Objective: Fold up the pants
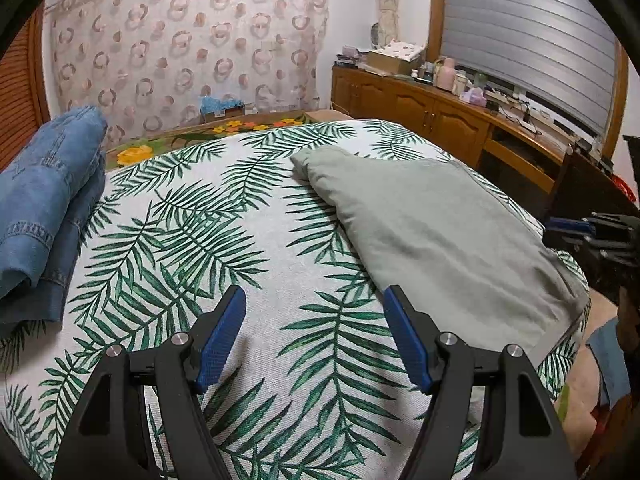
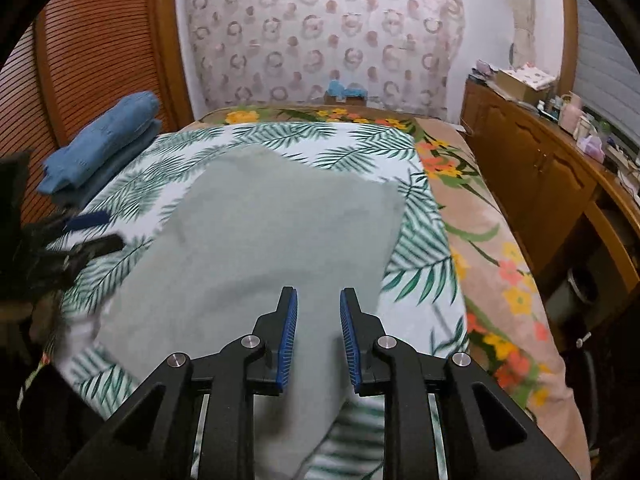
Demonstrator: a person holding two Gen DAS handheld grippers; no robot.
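Grey-green pants (image 1: pixel 440 232) lie spread on the palm-leaf cloth (image 1: pixel 224 240) on the bed; they also show in the right wrist view (image 2: pixel 280 232). My left gripper (image 1: pixel 316 296) is wide open and empty above bare cloth, left of the pants. My right gripper (image 2: pixel 319 300) is over the near end of the pants with its jaws a narrow gap apart; the cloth runs below the fingers and no grip shows. The right gripper appears at the right edge of the left wrist view (image 1: pixel 592 232), and the left gripper, blurred, shows at the left of the right wrist view (image 2: pixel 88 232).
Folded blue jeans (image 1: pixel 44 208) are stacked at the bed's left side, also in the right wrist view (image 2: pixel 104 144). A floral blanket (image 2: pixel 492 248) lies under the leaf cloth. A wooden sideboard (image 1: pixel 432 108) with clutter runs along the right wall. A slatted wooden door (image 2: pixel 100 48) stands behind the jeans.
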